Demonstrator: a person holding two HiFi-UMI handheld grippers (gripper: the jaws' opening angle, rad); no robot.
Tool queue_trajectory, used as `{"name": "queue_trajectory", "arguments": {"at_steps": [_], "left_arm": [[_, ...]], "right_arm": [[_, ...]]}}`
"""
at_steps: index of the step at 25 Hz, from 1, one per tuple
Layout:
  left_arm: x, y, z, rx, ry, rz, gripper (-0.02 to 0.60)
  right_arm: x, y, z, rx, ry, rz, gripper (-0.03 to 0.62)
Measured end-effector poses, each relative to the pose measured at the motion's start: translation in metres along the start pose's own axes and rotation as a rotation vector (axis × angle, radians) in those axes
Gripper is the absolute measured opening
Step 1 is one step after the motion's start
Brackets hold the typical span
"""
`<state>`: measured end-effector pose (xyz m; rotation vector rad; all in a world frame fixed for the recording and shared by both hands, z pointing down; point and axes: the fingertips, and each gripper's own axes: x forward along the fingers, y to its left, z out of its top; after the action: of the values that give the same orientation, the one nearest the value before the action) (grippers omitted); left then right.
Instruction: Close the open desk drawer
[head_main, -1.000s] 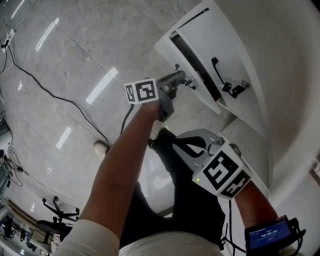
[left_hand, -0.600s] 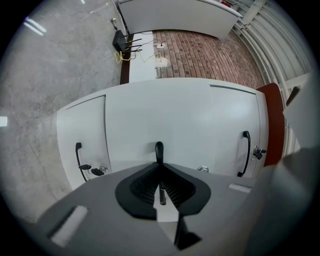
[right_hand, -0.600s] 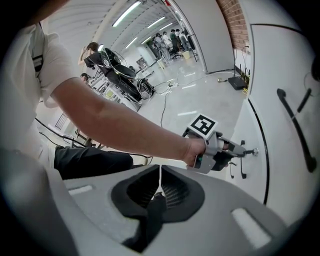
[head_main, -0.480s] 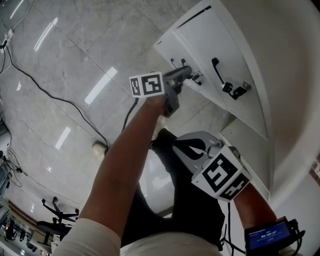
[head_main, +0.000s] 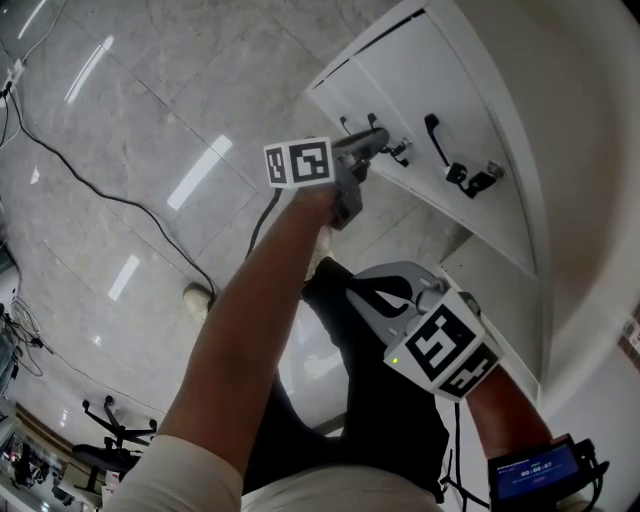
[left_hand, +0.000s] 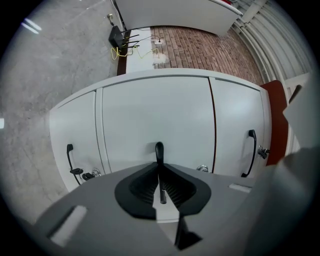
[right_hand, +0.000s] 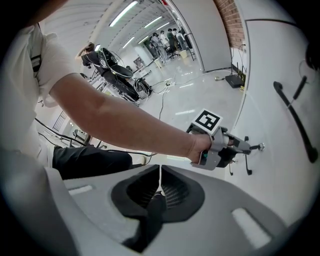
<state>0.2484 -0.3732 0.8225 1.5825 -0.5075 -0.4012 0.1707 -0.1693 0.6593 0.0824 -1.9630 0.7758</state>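
Jaws of the left gripper (left_hand: 159, 170) sit close around the black handle (left_hand: 159, 150) of the middle drawer (left_hand: 155, 110). The thin bar runs down the narrow slit between them. They have just been easing apart, yet at the tips the pads touch the bar on both sides. The left gripper points level at the drawer front, and its marker cube (head_main: 298, 162) faces up towards the head camera. The person's bare left arm (head_main: 250, 310) stretches out behind it.

The drawer itself lies pushed in. Its white front sits flush with the two fronts on either side of it in the cabinet (left_hand: 240, 115). Each neighbouring front carries its own black handle, and a small lock with a key (left_hand: 90, 174) shows on the one nearest the floor.

The right gripper (head_main: 385, 290) hangs well apart from the cabinet, low over the person's dark trousers (head_main: 350, 400) and tilted downward. In the right gripper view its jaws stand together with only a hairline between them, and nothing is held there. Its own marker cube (head_main: 445, 345) sits towards the person's hand, and a small lit screen (head_main: 535, 468) shows just behind.

Pale glossy floor (head_main: 150, 100) spreads around the cabinet, with a dark cable (head_main: 90, 180) trailing across it.
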Motion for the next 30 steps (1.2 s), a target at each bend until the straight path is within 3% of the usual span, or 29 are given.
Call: {"name": "queue_trajectory", "arguments": {"at_steps": [7, 9, 10, 22, 27, 30], "left_arm": [[0.001, 0.010, 0.002, 0.011, 0.014, 0.072, 0.054], [-0.001, 0.011, 0.001, 0.012, 0.016, 0.090, 0.133], [-0.004, 0.011, 0.000, 0.014, 0.017, 0.096, 0.135], [-0.064, 0.000, 0.009, 0.041, 0.018, 0.145, 0.078], [-0.095, -0.044, 0.007, 0.078, 0.032, 0.133, 0.005], [-0.103, -0.058, 0.005, 0.100, 0.063, 0.124, 0.005]], "right_arm": [[0.000, -0.006, 0.001, 0.008, -0.002, -0.008, 0.012], [0.000, -0.008, 0.001, 0.015, -0.010, -0.008, 0.012], [0.000, -0.008, 0.001, 0.018, -0.017, -0.004, 0.012], [0.004, -0.024, 0.013, 0.031, -0.052, -0.009, 0.011], [-0.008, -0.007, 0.021, 0.031, -0.065, -0.023, 0.011], [-0.010, -0.012, 0.022, 0.029, -0.083, -0.033, 0.012]]}}
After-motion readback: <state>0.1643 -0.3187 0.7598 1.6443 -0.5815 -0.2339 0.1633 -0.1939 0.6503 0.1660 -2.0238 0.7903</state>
